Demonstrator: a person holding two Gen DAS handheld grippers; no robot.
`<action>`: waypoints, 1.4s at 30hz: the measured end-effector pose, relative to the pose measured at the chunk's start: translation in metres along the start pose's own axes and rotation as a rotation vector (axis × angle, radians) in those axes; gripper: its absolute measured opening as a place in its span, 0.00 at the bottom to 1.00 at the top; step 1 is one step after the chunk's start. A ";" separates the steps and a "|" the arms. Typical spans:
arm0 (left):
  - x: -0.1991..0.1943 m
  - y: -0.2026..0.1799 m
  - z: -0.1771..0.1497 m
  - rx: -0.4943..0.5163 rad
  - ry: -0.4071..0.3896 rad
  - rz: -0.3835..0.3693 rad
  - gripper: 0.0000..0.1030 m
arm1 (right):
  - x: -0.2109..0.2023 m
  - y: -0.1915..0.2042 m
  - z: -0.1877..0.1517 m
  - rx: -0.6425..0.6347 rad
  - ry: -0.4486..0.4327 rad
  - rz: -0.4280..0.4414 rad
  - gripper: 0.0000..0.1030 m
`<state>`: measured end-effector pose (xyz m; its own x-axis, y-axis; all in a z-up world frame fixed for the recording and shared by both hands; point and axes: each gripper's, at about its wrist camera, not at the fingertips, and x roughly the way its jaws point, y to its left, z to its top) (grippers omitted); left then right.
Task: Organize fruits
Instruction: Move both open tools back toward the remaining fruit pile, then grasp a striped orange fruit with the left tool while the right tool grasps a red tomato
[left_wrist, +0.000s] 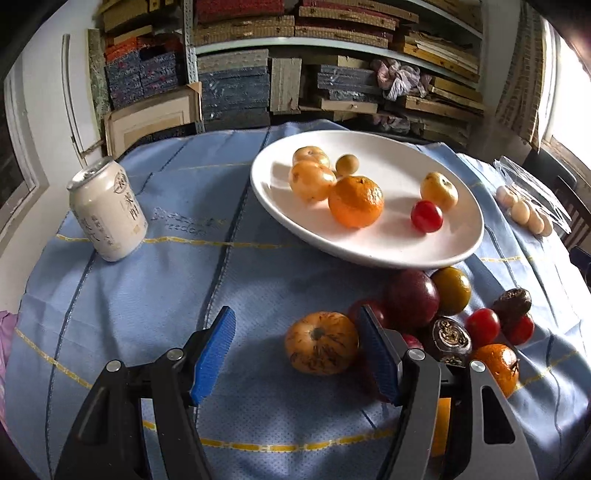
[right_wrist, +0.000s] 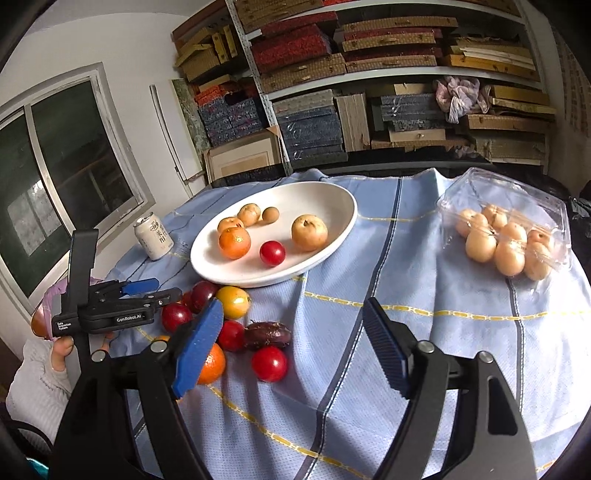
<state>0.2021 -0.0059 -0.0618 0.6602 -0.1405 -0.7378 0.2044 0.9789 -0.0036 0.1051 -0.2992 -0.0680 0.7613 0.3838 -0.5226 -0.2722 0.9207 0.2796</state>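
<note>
A white plate (left_wrist: 369, 254) (right_wrist: 258, 280) holds a mandarin (left_wrist: 356, 201), a red cherry tomato (left_wrist: 426, 216) and several pale yellow fruits. Loose fruit lies on the blue cloth in front of it: a speckled orange fruit (left_wrist: 321, 343), a dark plum (left_wrist: 412, 299), tomatoes and a second mandarin (left_wrist: 498, 365). My left gripper (left_wrist: 297, 321) (right_wrist: 162, 290) is open low over the cloth, the speckled fruit between its fingers close against the right pad. My right gripper (right_wrist: 293, 310) is open above the cloth. A red tomato (right_wrist: 269, 363) and the fruit pile (right_wrist: 229, 325) lie by its left finger.
A pale drink can (left_wrist: 107, 210) (right_wrist: 153, 236) stands left of the plate. A clear plastic box (right_wrist: 509, 236) of pale round fruits sits at the right. Packed shelves rise behind the table, a window is at the left. A person's hand (right_wrist: 59, 350) holds the left gripper.
</note>
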 end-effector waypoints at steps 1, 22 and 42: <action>-0.001 0.001 -0.001 -0.002 0.001 -0.004 0.67 | 0.000 0.000 0.000 0.000 0.001 0.001 0.73; -0.007 0.025 -0.021 -0.030 0.017 0.022 0.46 | 0.020 0.008 -0.012 -0.078 0.073 -0.034 0.74; -0.002 0.021 -0.020 -0.023 0.022 0.006 0.40 | 0.054 0.029 -0.029 -0.161 0.203 -0.022 0.49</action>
<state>0.1909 0.0174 -0.0737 0.6454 -0.1318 -0.7524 0.1837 0.9829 -0.0147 0.1210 -0.2496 -0.1109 0.6391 0.3548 -0.6824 -0.3596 0.9221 0.1427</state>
